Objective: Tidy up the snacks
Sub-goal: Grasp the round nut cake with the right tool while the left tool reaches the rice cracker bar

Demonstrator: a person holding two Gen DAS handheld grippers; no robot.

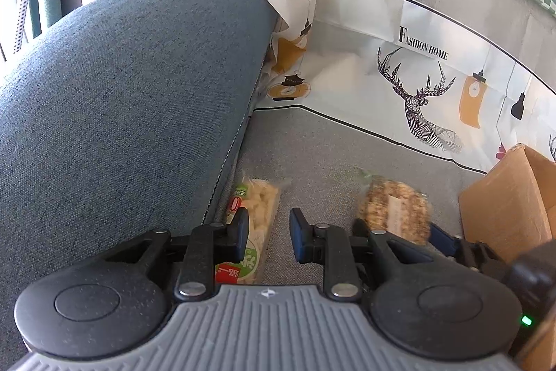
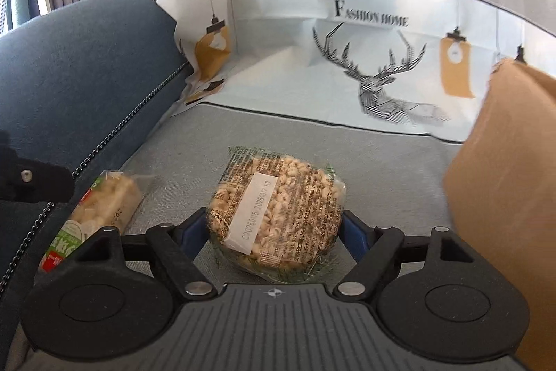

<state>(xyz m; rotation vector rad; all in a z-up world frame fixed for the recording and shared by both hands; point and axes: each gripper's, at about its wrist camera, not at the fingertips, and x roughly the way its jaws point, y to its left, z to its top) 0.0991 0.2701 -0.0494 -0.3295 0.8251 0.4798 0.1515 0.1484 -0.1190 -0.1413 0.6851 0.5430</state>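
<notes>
Two wrapped snacks lie on the grey cloth cover (image 2: 382,169) of the seat, and each gripper has one of them close to its jaws.

Between the jaws of the right gripper (image 2: 274,232) lies the round puffed-grain cake in clear plastic wrap with a white date label (image 2: 278,214). The jaws are spread wide, one blue pad at each side of the cake. The pads stand very near to the wrap, but I cannot tell if they already touch it; the cake rests flat on the cloth. To the right of these jaws, near but apart, stands the brown cardboard box (image 2: 504,179). To the left of them, well apart, lies the long pale rice-cracker bar in clear wrap with a green and red end (image 2: 100,207), just beside the edge of the blue fabric cushion (image 2: 87,75).

The left gripper (image 1: 269,235) has its jaws only partly apart, with a narrow gap, and nothing is between them; under the gap only grey cloth shows. The bar (image 1: 260,207) lies beside and partly under the left finger (image 1: 239,232), its far end reaching out ahead of that finger. If the finger touches the wrap, I cannot tell. The round cake (image 1: 392,211) is ahead and to the right of these jaws, with the right gripper's fingers around it.

Beyond both jaws, the white printed cloth with a black deer drawing and the words FASHION HOME (image 2: 375,86) covers the back of the seat
</notes>
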